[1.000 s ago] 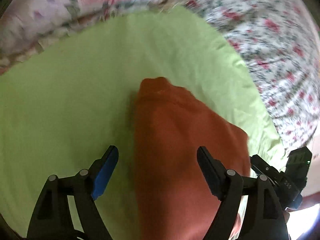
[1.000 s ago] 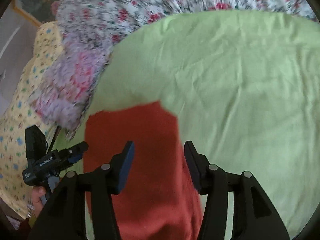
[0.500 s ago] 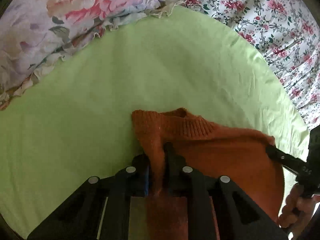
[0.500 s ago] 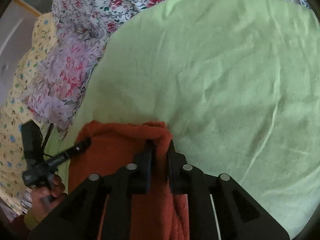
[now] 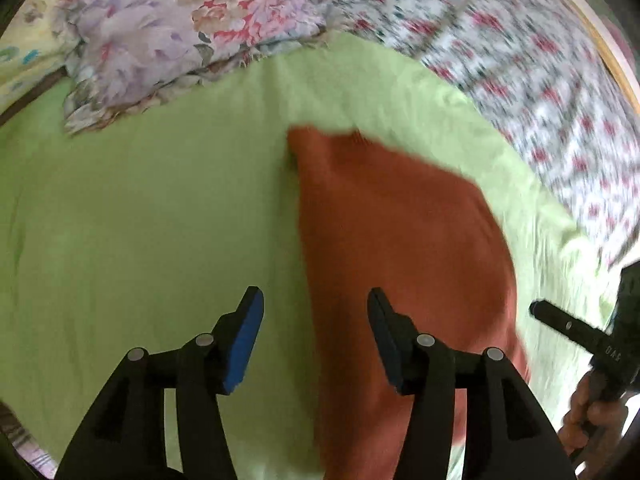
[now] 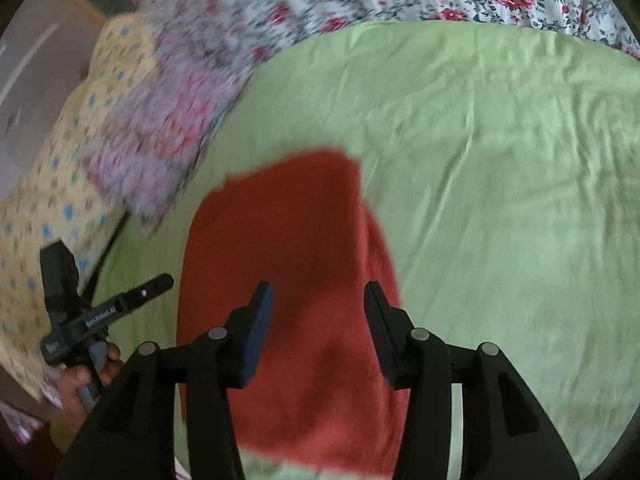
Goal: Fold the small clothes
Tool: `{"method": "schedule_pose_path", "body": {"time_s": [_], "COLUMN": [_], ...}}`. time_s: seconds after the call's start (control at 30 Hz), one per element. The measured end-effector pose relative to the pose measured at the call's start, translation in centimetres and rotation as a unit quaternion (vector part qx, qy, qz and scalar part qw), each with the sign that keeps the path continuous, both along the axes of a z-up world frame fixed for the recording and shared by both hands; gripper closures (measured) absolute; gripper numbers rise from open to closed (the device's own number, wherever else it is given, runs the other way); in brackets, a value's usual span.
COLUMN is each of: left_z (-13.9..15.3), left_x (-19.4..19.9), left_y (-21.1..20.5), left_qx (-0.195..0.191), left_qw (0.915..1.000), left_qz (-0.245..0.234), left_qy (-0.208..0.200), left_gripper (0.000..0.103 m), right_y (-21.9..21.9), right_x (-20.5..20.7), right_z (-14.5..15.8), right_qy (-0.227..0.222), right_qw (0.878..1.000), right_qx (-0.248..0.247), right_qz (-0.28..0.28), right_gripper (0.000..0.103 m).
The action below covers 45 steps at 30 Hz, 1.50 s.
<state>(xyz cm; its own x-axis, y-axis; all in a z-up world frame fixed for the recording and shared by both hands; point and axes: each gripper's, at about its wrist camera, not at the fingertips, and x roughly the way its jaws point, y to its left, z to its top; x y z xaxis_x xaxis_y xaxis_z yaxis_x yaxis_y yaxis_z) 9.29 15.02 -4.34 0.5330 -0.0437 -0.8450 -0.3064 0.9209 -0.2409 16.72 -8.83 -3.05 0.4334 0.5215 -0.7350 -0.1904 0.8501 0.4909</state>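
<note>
A rust-orange knitted garment (image 5: 400, 248) lies folded flat on a light green sheet (image 5: 140, 220). My left gripper (image 5: 314, 316) is open and empty, above the garment's left edge. In the right wrist view the same garment (image 6: 288, 248) lies below my right gripper (image 6: 316, 312), which is open and empty over its near half. The right gripper also shows at the right edge of the left wrist view (image 5: 576, 332), held in a hand. The left gripper shows at the left of the right wrist view (image 6: 92, 312).
A floral purple-pink pillow (image 5: 168, 28) lies at the sheet's far left. A white bedspread with red flowers (image 5: 520, 60) surrounds the sheet. A yellow patterned cloth (image 6: 48, 184) lies at the left. The green sheet (image 6: 500, 200) stretches to the right of the garment.
Half a second ago both grippers were shut on the garment's near edge. Both have let go, opened and lifted back. The garment now lies flat on the sheet.
</note>
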Motion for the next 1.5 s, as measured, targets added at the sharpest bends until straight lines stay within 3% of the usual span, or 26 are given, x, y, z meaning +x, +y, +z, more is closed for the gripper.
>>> {"method": "schedule_pose_path", "body": {"time_s": [0.17,0.2,0.27,0.53,0.87,1.07,1.5], "left_z": [-0.5,-0.6,-0.9,-1.3,-1.1,-1.4,-2.4], "left_x": [-7.4,-8.6,-10.6,-13.3,-12.0,-11.3,-9.5], "left_y": [-3.4,-3.8,-4.7,-5.8,-8.4,-8.8,-7.5], "left_qx": [0.030,0.037,0.047,0.076,0.133,0.152,0.152], "left_qw": [0.9992,0.9990,0.9981,0.9962,0.9863,0.9848,0.9863], "left_qz": [-0.024,-0.027,-0.039,-0.042,-0.098,-0.082,-0.045], "left_qy": [-0.003,-0.002,-0.006,-0.005,0.009,0.018,0.045], "left_gripper": [0.039,0.033,0.030,0.023,0.021,0.019,0.019], "right_y": [1.3,1.5,1.6,1.0,2.3,3.1,4.4], "right_x": [-7.2,-8.9,-11.1,-15.9,-16.2,-15.0,-12.9], "right_z": [0.1,0.1,-0.2,-2.2,-1.3,-0.9,-1.7], "right_qy": [-0.025,-0.034,-0.047,-0.035,-0.052,-0.066,-0.048], "right_qw": [0.998,0.997,0.995,0.993,0.989,0.985,0.985], "right_qx": [-0.044,-0.052,-0.067,-0.107,-0.133,-0.148,-0.146], "right_qz": [0.041,0.050,0.055,0.031,0.044,0.061,0.081], "right_gripper": [0.049,0.044,0.036,0.024,0.016,0.016,0.015]}}
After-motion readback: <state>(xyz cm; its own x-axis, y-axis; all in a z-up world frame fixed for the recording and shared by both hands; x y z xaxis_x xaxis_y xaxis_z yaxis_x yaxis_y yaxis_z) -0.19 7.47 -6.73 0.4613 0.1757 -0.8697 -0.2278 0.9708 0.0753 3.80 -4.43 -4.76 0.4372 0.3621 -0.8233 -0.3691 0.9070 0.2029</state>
